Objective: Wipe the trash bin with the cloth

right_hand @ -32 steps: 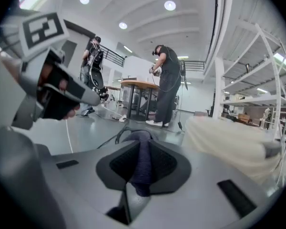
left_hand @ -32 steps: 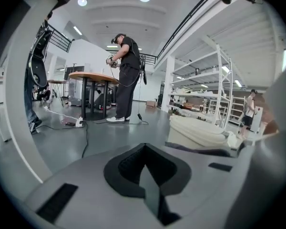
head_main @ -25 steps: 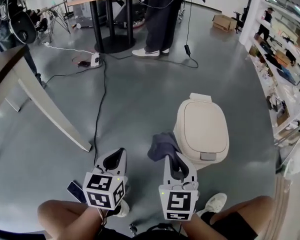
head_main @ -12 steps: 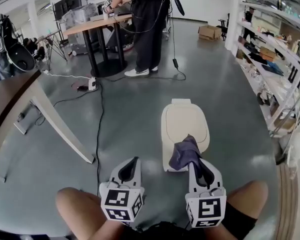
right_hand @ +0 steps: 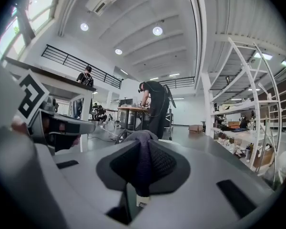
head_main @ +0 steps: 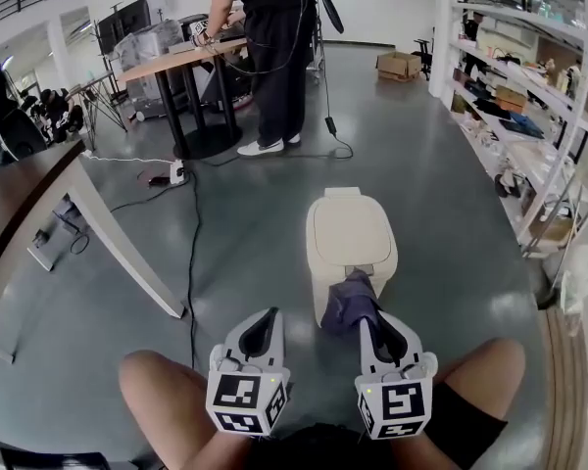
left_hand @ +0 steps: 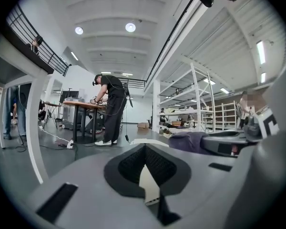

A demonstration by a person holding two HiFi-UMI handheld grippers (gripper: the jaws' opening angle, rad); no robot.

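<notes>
A cream trash bin [head_main: 348, 233] with its lid down stands on the grey floor just ahead of both grippers. My right gripper [head_main: 365, 313] is shut on a dark purple-grey cloth [head_main: 350, 300], which bunches against the bin's near front edge. In the right gripper view the cloth [right_hand: 143, 171] runs up between the black pads of that gripper [right_hand: 143, 144]. My left gripper [head_main: 268, 313] hangs to the bin's left, clear of it, shut with nothing in it. The left gripper view has its tips [left_hand: 144, 147] meeting, the bin [left_hand: 148, 185] behind them and the cloth [left_hand: 188, 140] at right.
A person [head_main: 269, 57] stands at a round-based table [head_main: 191, 62] at the back. Cables [head_main: 191, 223] trail over the floor to the left, beside a slanted white table leg [head_main: 118, 253]. Shelving [head_main: 529, 116] lines the right side. The holder's knees [head_main: 167, 390] frame the grippers.
The right gripper has carried the cloth from the bin's left side over the lid's front to its near edge. The view has tilted up and the bin now sits centred.
</notes>
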